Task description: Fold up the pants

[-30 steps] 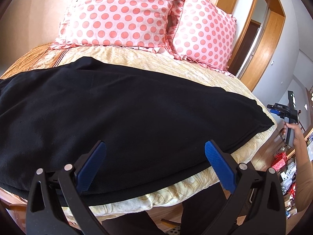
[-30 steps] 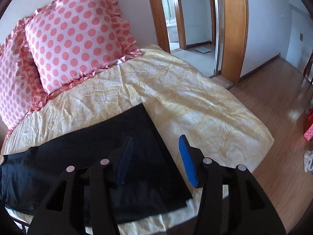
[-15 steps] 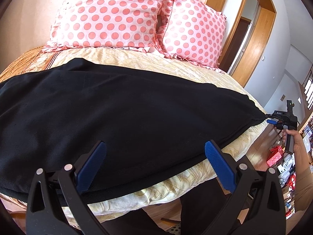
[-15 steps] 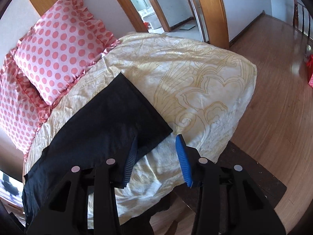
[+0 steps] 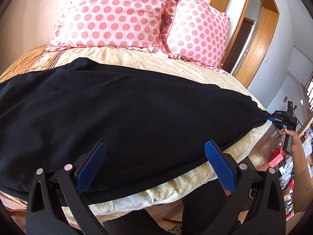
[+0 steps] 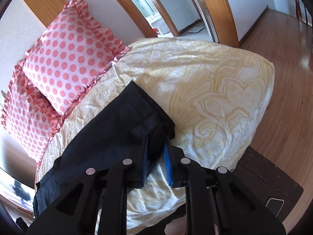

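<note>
- Since a second ago, seen from the left wrist view, the right gripper (image 5: 271, 118) has come in from clear of the bed to the far corner of the pants (image 5: 125, 113) and now bites it; the cloth draws to a point there.
- Left gripper (image 5: 155, 161) hangs with its jaws wide apart over the near edge of the pants, holding nothing. Black pants lie spread along the bed (image 5: 176, 72), below the two dotted pillows (image 5: 115, 13).
- From the right wrist view, the right gripper (image 6: 156, 135) has rolled and dropped onto the hem corner since earlier; its jaws are closing, with bunched black cloth between the blue fingers (image 6: 167, 156).
- Risk as I see it: the pinch looks to catch only the tip, so a pull could slip it free, or take one layer alone and skew the fold. The sheet (image 6: 215, 90) lies just under and might get nipped too.
- Hard to make out: how many layers sit in the pinch, black on black. The waist end runs out of the left view, and the person shows only as a hand (image 5: 291, 139) and sleeve.
</note>
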